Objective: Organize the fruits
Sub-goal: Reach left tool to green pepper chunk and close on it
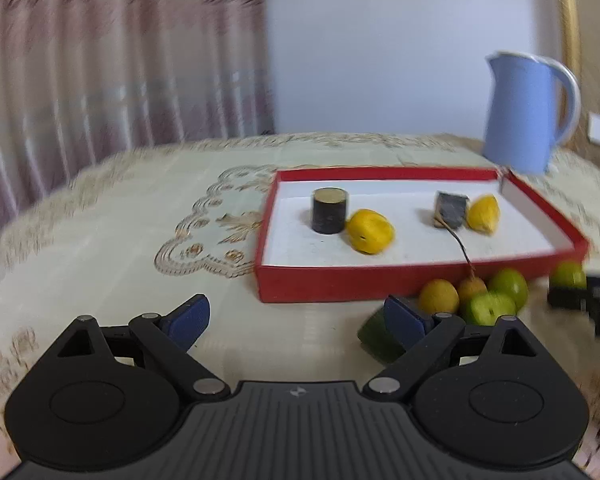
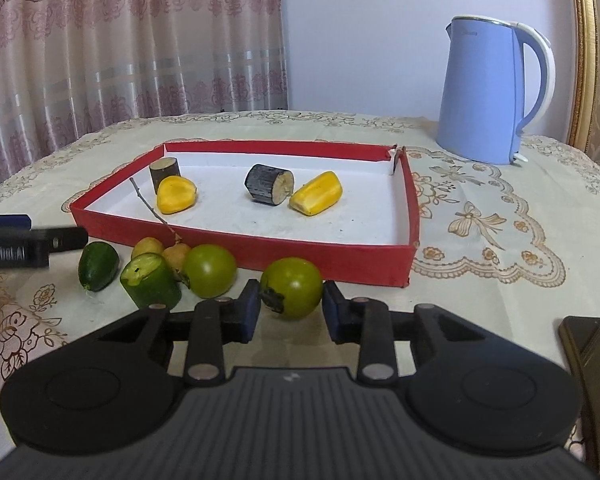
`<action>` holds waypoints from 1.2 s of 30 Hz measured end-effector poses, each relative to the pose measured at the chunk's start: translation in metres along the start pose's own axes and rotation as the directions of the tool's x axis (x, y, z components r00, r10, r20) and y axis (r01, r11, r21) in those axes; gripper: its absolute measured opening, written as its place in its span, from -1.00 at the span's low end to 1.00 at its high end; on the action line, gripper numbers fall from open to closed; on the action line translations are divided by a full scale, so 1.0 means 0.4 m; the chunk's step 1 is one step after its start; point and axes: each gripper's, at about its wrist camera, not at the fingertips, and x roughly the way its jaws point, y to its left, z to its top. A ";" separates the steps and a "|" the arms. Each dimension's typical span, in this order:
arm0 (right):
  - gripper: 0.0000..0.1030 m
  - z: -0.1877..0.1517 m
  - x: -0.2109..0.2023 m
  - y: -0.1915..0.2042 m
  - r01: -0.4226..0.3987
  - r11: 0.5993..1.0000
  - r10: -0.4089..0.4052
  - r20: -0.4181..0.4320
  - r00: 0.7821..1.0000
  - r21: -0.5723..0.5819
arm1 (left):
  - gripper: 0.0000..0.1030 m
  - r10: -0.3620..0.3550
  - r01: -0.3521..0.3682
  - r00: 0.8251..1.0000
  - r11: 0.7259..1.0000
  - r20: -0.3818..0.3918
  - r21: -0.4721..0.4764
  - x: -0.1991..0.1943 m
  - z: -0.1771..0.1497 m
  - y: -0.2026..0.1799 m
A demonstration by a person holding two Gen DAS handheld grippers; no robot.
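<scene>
Left wrist view: the left gripper (image 1: 296, 320) has its blue pads spread wide with nothing between them, only bare tablecloth (image 1: 100, 216). The loose fruit lies ahead and off to its right. A dark green cucumber piece (image 1: 373, 338) sits partly hidden behind the right pad, and a cut green piece (image 1: 489, 308), two small yellow fruits and a green tomato are bunched just beyond it against the near wall of the red tray (image 1: 339, 284). The tray itself sits straight ahead and slightly right, with yellow pieces and dark cylinders already inside.

Right wrist view: the right gripper (image 2: 290, 306) has its pads drawn in on either side of a green tomato (image 2: 292, 287), stem end turned toward the left pad. The pads look to be touching the fruit, so I'd call it clamped. The fruit sits right at the fingertips, just short of the tray's near wall (image 2: 339, 258). By my reckoning the coming move is up and forward over that wall. A second green tomato (image 2: 210, 270) and the rest of the cluster lie to the left, nearer the left gripper's tip (image 2: 40, 244), which shows at the edge.
</scene>
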 end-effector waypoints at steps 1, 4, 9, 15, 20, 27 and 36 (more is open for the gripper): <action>-0.39 0.000 -0.001 0.000 -0.002 1.000 0.002 0.001 1.000 0.001 | 0.84 0.002 -0.003 1.000 1.000 0.012 0.024 -0.004 -0.003 -0.010; -0.39 0.001 0.001 0.000 -0.006 1.000 0.006 -0.003 1.000 0.002 | 0.84 -0.035 0.033 0.999 0.996 0.029 0.078 -0.011 -0.003 -0.027; -0.39 0.001 0.002 -0.001 -0.015 1.000 0.015 -0.007 1.000 0.007 | 0.84 -0.068 0.063 0.996 0.993 0.048 0.099 -0.022 -0.016 -0.038; -0.39 0.001 0.004 -0.004 -0.022 1.000 0.022 -0.010 1.000 0.012 | 0.73 -0.106 0.103 0.994 0.990 0.019 0.097 -0.001 -0.015 -0.047; -0.39 0.001 0.005 -0.005 -0.023 1.000 0.024 -0.012 1.000 0.019 | 0.39 -0.123 0.126 0.992 0.986 -0.036 0.113 0.022 -0.017 -0.073; -0.38 0.000 0.006 -0.005 -0.023 0.999 0.024 -0.014 1.000 0.022 | 0.01 -0.162 0.169 0.983 0.983 -0.091 0.073 0.042 -0.014 -0.080; -0.38 0.000 0.008 -0.011 -0.028 0.999 0.029 -0.019 0.999 0.034 | -0.29 -0.205 0.202 0.973 0.979 -0.103 -0.032 0.039 -0.012 -0.044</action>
